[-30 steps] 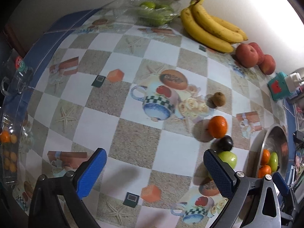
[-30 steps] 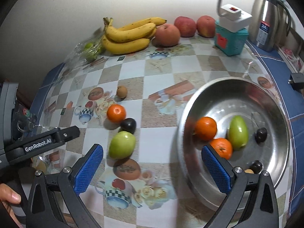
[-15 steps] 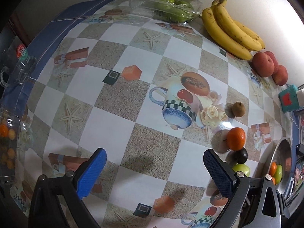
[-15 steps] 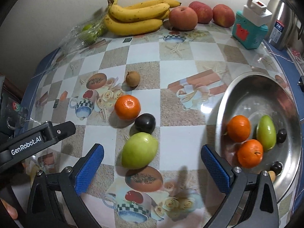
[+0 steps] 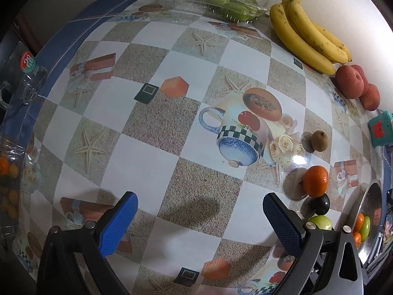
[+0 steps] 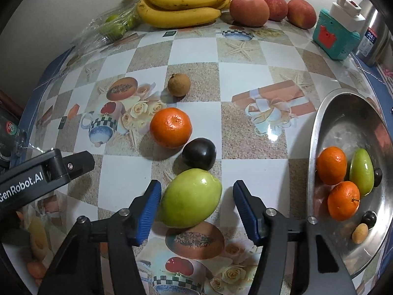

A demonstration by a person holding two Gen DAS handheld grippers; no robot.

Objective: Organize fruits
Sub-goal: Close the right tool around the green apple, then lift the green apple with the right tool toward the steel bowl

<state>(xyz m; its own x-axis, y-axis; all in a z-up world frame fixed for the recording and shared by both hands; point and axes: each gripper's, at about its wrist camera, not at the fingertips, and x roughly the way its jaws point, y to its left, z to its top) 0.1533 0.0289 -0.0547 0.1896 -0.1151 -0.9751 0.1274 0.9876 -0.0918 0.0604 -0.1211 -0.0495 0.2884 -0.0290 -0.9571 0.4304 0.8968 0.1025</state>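
Observation:
A large green fruit [image 6: 189,198] lies on the patterned tablecloth, and my right gripper [image 6: 196,191] straddles it from above. Its jaws are closing: the left pad is at the fruit's side, while the right pad still stands clear of it. Just beyond lie a dark plum [image 6: 199,154], an orange [image 6: 171,127] and a small brown fruit [image 6: 179,84]. The steel bowl [image 6: 319,127] to the right holds two oranges, a green fruit and some small fruits. My left gripper [image 5: 199,201] hangs open over bare cloth, left of the orange [image 5: 315,180].
Along the back wall lie bananas [image 6: 184,2], three red apples [image 6: 249,10] and a clear plastic box of green fruits [image 5: 228,2]. A teal box [image 6: 335,36] and a steel kettle [image 6: 375,36] stand at the back right. A glass mug [image 5: 22,83] sits at the left edge.
My right gripper has moved left from the bowl and down over the green fruit, and its jaws have narrowed around it. The left gripper has sunk slightly and stays open.

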